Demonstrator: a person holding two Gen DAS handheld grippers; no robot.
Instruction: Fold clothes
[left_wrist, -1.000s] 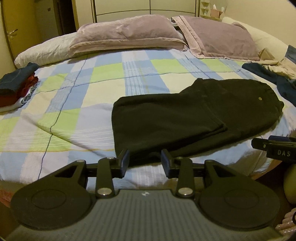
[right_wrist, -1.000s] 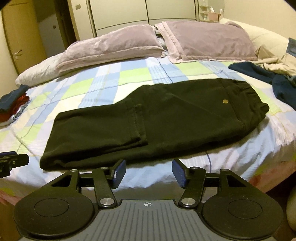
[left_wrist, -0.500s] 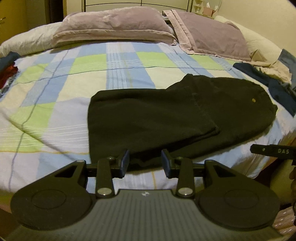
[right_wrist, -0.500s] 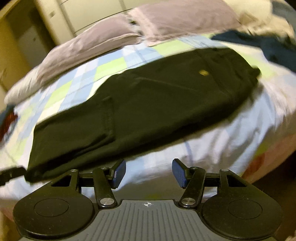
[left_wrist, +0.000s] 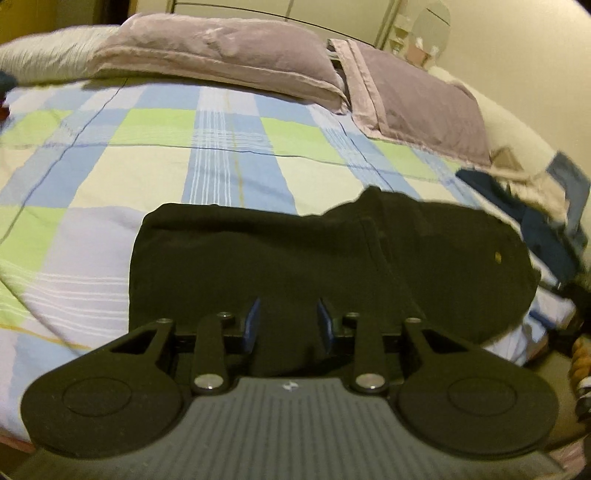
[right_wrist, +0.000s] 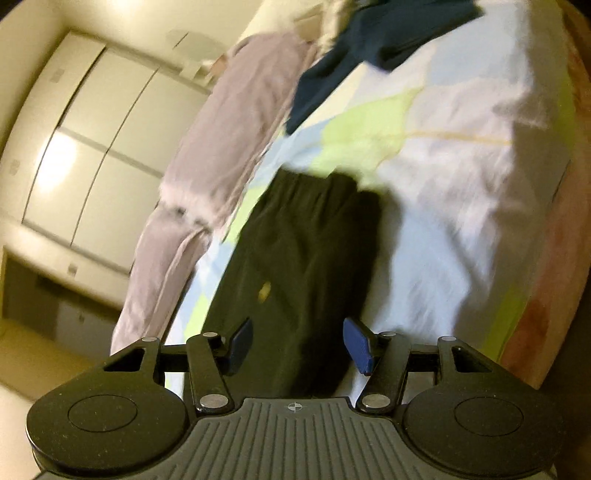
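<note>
— Left wrist view first: what surrounds the black trousers (left_wrist: 280, 266)?
— Checked bedspread (left_wrist: 147, 155) beneath them, two mauve pillows (left_wrist: 221, 55) beyond, a heap of navy and beige clothes (left_wrist: 532, 199) to their right. They lie folded flat, near the bed's edge.
— And the left gripper (left_wrist: 287, 326)?
— Parted, over the trousers' near hem, gripping nothing.
— Any writing?
— None legible.
— Right wrist view?
— Tilted, blurred. White wardrobe doors (right_wrist: 96, 147) far beyond the trousers (right_wrist: 306, 258); a navy garment (right_wrist: 369, 40) past them. The right gripper (right_wrist: 298, 345) gapes wide astride their end, empty.
</note>
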